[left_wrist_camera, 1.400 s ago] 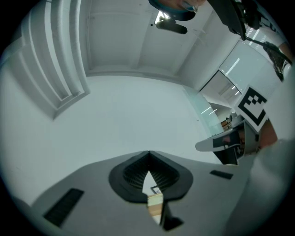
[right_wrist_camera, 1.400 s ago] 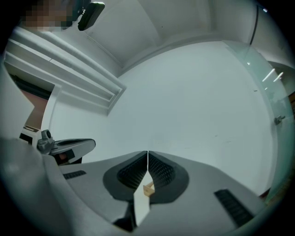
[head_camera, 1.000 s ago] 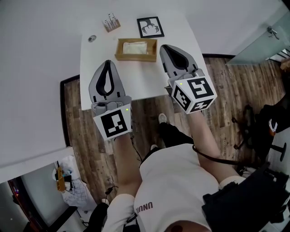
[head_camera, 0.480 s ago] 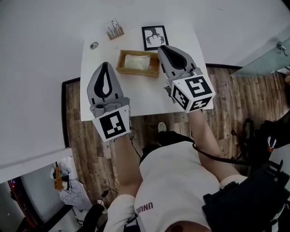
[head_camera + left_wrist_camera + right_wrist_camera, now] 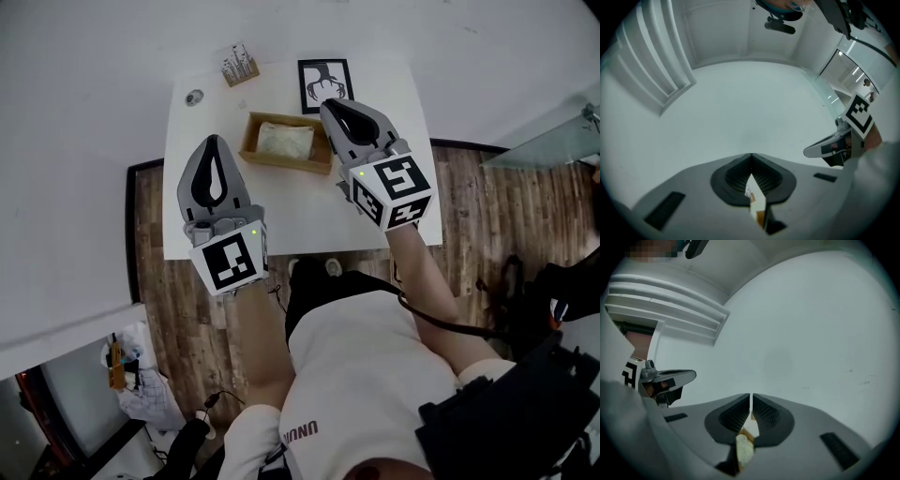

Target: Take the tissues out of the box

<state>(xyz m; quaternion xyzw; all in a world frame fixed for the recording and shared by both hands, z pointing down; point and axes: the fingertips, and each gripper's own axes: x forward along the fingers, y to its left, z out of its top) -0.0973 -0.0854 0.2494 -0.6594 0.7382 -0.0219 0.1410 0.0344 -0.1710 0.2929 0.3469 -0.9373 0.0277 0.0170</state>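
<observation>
A shallow wooden box [image 5: 286, 142] with a white wad of tissues [image 5: 286, 139] in it sits near the middle of the small white table [image 5: 281, 206]. My left gripper [image 5: 213, 142] hovers over the table's left part, left of the box, jaws shut and empty. My right gripper [image 5: 330, 105] hangs just right of the box's right end, also shut with nothing held. Both gripper views look mostly at the white wall; a sliver of the box [image 5: 743, 448] shows through the closed right jaws, and the left gripper [image 5: 751, 157] likewise shows its tips together.
A framed black-and-white picture [image 5: 325, 84] lies at the table's far edge beside a small wooden holder [image 5: 239, 66] and a round metal piece [image 5: 194, 97]. White walls stand left and behind; wood floor surrounds the table. The person's legs are at the near edge.
The view has shifted so the table and box sit lower and closer. Both grippers stay shut and keep much the same places beside the box.
</observation>
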